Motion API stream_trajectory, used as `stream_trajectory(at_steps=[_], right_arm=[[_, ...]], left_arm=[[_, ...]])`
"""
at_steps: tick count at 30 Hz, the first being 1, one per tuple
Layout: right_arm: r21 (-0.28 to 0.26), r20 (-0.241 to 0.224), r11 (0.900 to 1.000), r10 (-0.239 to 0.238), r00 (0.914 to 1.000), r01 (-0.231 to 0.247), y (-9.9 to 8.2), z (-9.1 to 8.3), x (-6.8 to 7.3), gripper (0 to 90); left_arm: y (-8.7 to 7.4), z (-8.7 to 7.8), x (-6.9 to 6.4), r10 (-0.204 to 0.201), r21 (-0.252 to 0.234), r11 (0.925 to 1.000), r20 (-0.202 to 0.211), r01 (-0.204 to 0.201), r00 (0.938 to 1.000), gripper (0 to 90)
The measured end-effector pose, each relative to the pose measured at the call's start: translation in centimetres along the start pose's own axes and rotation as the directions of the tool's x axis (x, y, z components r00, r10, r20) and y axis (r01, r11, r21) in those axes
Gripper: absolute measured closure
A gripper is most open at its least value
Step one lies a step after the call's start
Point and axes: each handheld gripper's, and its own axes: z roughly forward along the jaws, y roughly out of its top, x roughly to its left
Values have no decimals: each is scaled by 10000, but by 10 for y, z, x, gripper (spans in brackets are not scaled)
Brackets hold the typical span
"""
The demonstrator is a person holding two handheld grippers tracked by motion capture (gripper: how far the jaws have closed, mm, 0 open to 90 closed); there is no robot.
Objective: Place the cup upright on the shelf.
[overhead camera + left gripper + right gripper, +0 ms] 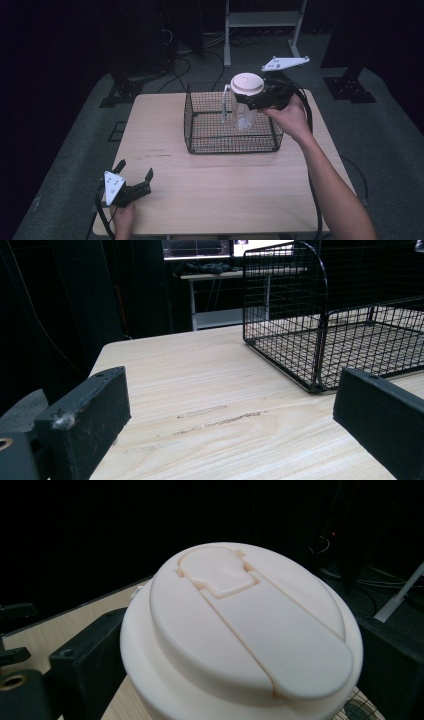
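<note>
My right claw (248,100) is clamped just under the cream lid (247,83) of a clear pitcher (243,114); in the right gripper view a black jaw sits on either side of the lid, tight against it. From that claw the pitcher hangs straight down, long axis upright, its body inside the wire basket (200,146) toward the back right part. I cannot tell whether its base touches the basket floor or hangs just above. The basket sits at about 12 o'clock on the table (225,185). I judge the coming move is vertical: down to set it, then release. My left claw (136,173) rests at 7 o'clock near the table's front corner, jaws spread wide and empty, well apart from the basket at its 1 o'clock.
</note>
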Motion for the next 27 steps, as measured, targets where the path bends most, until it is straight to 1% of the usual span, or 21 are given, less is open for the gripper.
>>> stream_trajectory(at_steps=[5,7,9,10,11,12,13,19,22,27], right_arm=[[35,64,10000,40,10000,-40,2,10,-3,44],[7,43,9999,158,9999,-158,1,15,-5,44],[15,52,9998,181,9998,-181,0,20,-7,44],[40,49,9997,238,9997,-238,-1,25,-9,44],[40,49,9997,238,9997,-238,-1,25,-9,44],[68,90,9996,259,9996,-260,-3,31,-11,44],[68,90,9996,259,9996,-260,-3,31,-11,44],[151,200,9996,243,9995,-246,-8,46,-14,44],[102,196,9994,337,9992,-339,-10,52,-18,44],[180,280,9989,438,9986,-443,-14,62,-22,44]], left_arm=[[0,0,0,12,-5,10000,7,-12,10000,9],[0,0,0,7,-5,10000,11,-7,10000,9],[0,0,0,-29,-22,10000,13,29,10000,9],[0,0,0,-24,-9,10000,14,24,10000,9],[0,0,0,-27,-14,10000,14,27,10000,9],[0,0,1,-14,-9,10000,15,14,10000,9],[0,0,0,-8,0,10000,14,8,10000,9],[0,0,1,-28,-14,10000,18,29,10000,9],[0,0,1,-18,-25,10000,19,18,10000,9],[0,0,1,-53,-24,10000,26,53,10000,9]])
